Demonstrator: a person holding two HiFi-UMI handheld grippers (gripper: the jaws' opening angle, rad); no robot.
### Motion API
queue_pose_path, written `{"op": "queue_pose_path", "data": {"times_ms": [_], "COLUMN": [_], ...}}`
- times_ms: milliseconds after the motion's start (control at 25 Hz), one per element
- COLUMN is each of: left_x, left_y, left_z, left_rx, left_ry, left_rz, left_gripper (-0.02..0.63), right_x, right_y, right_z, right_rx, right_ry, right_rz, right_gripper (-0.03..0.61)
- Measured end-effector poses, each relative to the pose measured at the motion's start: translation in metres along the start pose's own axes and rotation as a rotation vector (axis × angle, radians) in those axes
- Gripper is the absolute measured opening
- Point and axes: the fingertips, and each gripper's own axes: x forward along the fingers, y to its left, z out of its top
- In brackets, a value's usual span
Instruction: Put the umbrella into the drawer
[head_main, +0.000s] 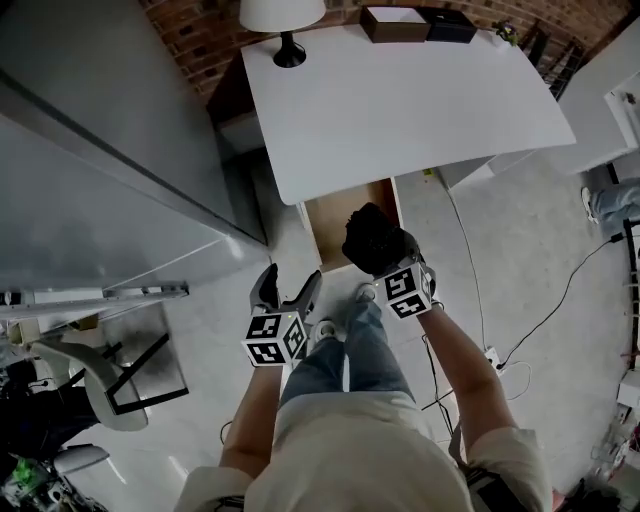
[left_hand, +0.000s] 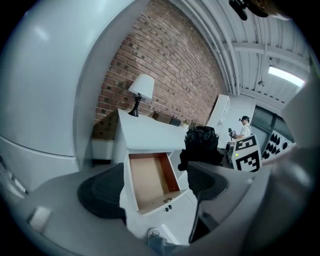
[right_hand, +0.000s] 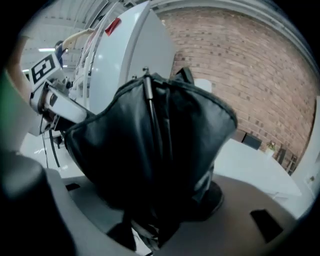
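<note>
One side is loaded: the right claw (head_main: 392, 262) pinches the folded black umbrella (head_main: 368, 236) over the front edge of the open drawer (head_main: 333, 222); the left claw (head_main: 290, 288) is spread, empty. Light, soft and floppy, the fabric may slip; its stiff core seems the surest hold.

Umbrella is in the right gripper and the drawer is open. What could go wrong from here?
The umbrella bulges out of the right gripper as a loose bundle, so folds may snag on the drawer wall or hang over its front. The desk top overhangs the drawer's back part, so the umbrella could knock its edge if lowered too far in.
</note>
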Motion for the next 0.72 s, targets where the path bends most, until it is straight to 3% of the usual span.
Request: {"op": "queue_pose_path", "data": {"times_ms": [240, 720], "left_x": [0.034, 0.069], "left_y": [0.014, 0.042], "left_z": [-0.014, -0.041], "left_rx": [-0.010, -0.068], "left_ry": [0.037, 0.073], "left_rz": [0.051, 0.109], "left_gripper": [0.390, 0.390], "right_x": [0.068, 0.176], "right_y": [-0.001, 0.026], "right_z": [-0.036, -0.108], "right_rx": [-0.138, -0.281], "right_ry": [0.085, 0.258], "right_rz": [0.097, 0.265], "right_gripper": [0.241, 0.242]}}
